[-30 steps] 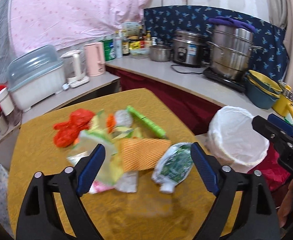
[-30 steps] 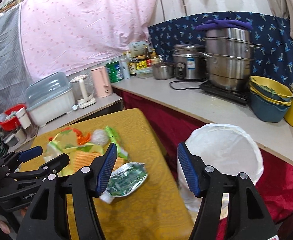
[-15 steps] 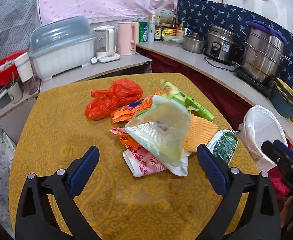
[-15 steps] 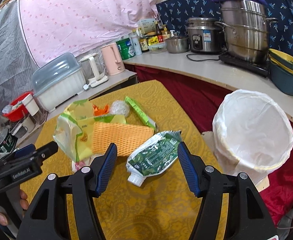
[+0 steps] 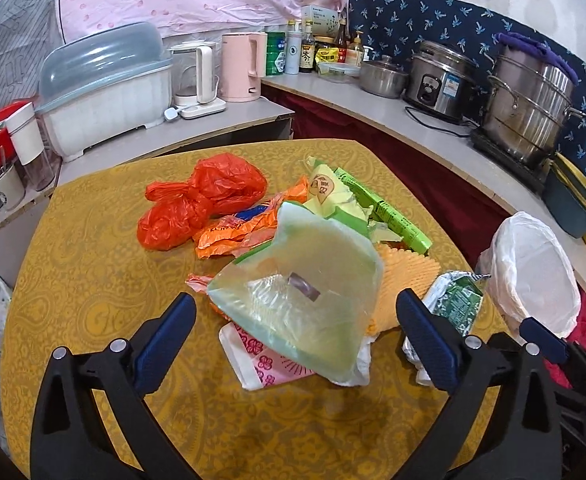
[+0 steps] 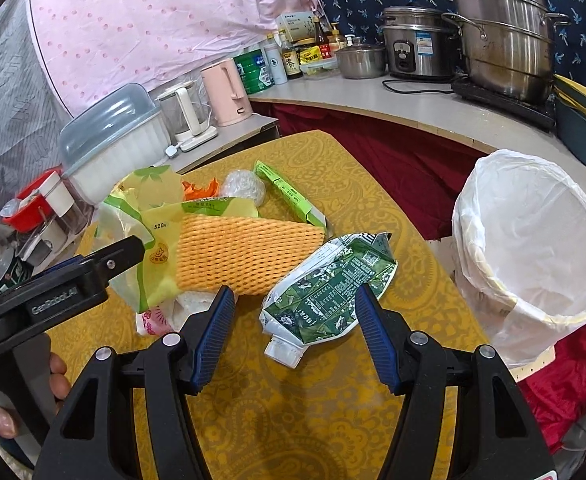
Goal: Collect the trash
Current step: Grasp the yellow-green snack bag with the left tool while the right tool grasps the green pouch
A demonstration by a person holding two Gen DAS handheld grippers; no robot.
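Note:
A pile of trash lies on the yellow table (image 5: pixel 93 280): a red plastic bag (image 5: pixel 201 200), orange wrappers (image 5: pixel 237 232), a pale green bag (image 5: pixel 313 304), an orange foam net (image 6: pixel 245 252), a long green box (image 6: pixel 289 196) and a crushed green carton (image 6: pixel 333 284). My left gripper (image 5: pixel 293 340) is open, its fingers either side of the pale green bag's near end. My right gripper (image 6: pixel 293 336) is open, its fingers either side of the green carton's cap end. A white-lined bin (image 6: pixel 533 248) stands right of the table.
A counter behind holds a dish box (image 5: pixel 101 88), kettles (image 5: pixel 241 68), bottles, a rice cooker (image 5: pixel 441 80) and a steel steamer (image 5: pixel 529 112). Stacked bowls (image 6: pixel 585 128) sit behind the bin. Red cloth hangs below the counter. The left gripper shows in the right wrist view (image 6: pixel 65 284).
Both grippers have dropped closer to the table and the trash pile. The right one now frames the green carton; the left one frames the pale green bag. Both stay open.

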